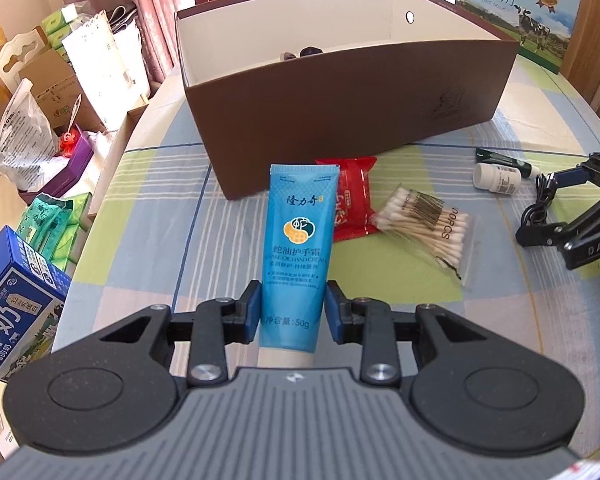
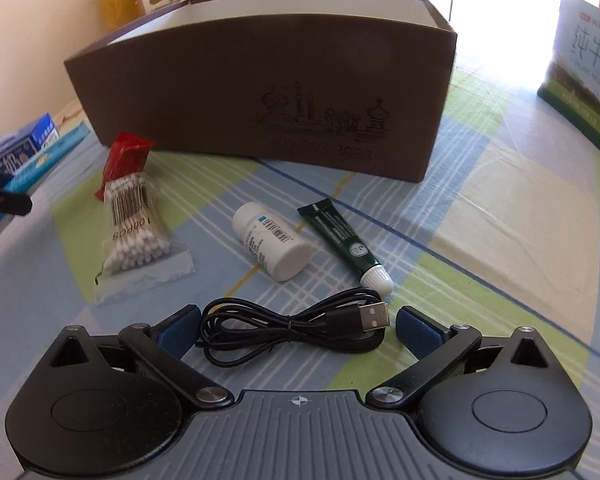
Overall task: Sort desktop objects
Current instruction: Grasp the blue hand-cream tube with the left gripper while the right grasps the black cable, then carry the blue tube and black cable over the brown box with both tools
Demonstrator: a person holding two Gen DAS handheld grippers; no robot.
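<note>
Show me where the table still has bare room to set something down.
Free: the cloth between the brown box and the milk carton, right of the green tube. Also the strip left of the blue hand cream tube, toward the table edge. Crowded: in front of the box, where red packet, cotton swabs, white bottle and black cable lie.

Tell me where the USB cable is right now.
In the right wrist view, the black USB cable lies coiled on the tablecloth between the open right gripper pads, just below the white pill bottle.
</note>
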